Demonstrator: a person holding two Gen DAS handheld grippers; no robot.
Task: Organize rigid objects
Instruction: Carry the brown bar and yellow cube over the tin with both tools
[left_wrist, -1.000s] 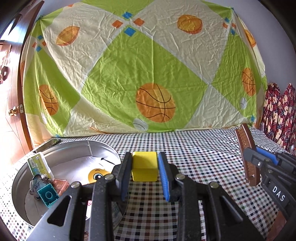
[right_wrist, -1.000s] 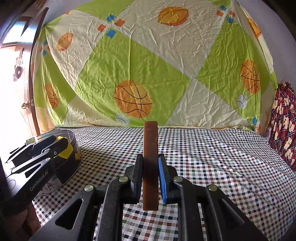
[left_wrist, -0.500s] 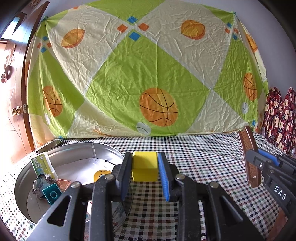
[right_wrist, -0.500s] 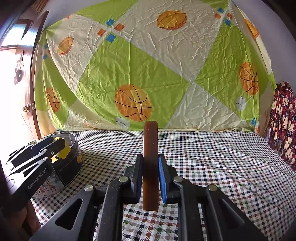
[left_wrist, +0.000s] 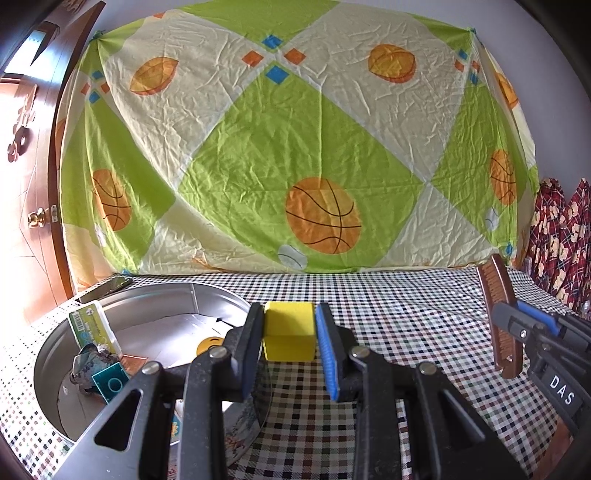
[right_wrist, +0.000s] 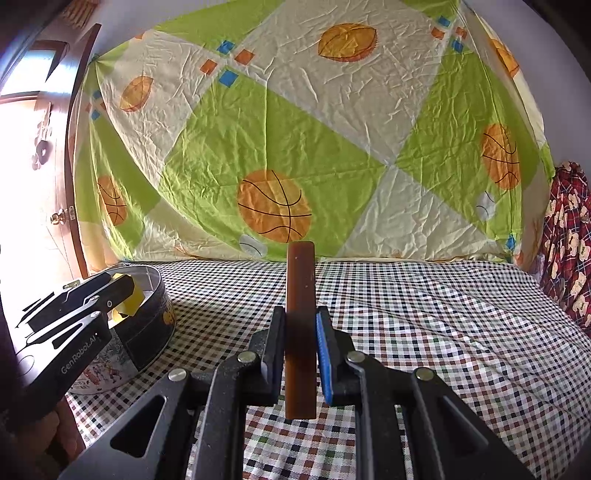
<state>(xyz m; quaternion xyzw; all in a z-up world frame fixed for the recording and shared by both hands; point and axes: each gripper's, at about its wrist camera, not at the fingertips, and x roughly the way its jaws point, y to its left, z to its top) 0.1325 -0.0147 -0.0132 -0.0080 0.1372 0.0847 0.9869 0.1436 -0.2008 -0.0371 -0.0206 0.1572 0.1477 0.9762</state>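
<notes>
My left gripper (left_wrist: 289, 326) is shut on a yellow block (left_wrist: 290, 332), held just above the right rim of a round metal tin (left_wrist: 48, 354). The right wrist view shows that same left gripper (right_wrist: 123, 295) and yellow block (right_wrist: 131, 301) over the tin (right_wrist: 147, 332). My right gripper (right_wrist: 300, 326) is shut on a brown wooden comb (right_wrist: 300, 288) standing upright between the pads, above the checked tablecloth. From the left wrist view the right gripper (left_wrist: 508, 319) and comb (left_wrist: 496, 295) sit at the right edge.
Inside the tin lie a green card box (left_wrist: 92, 326), a teal brick (left_wrist: 110, 382) and a yellow smiley disc (left_wrist: 208, 343). A dark phone (left_wrist: 107, 290) lies behind the tin. A basketball-print sheet (left_wrist: 295, 147) hangs at the back, a wooden door (left_wrist: 29, 184) stands left, and red patterned cloth (left_wrist: 561, 240) is on the right.
The left wrist view has drifted a little, so the backdrop sits slightly lower and further right in it. Both grips are unchanged and the right gripper has kept still.
</notes>
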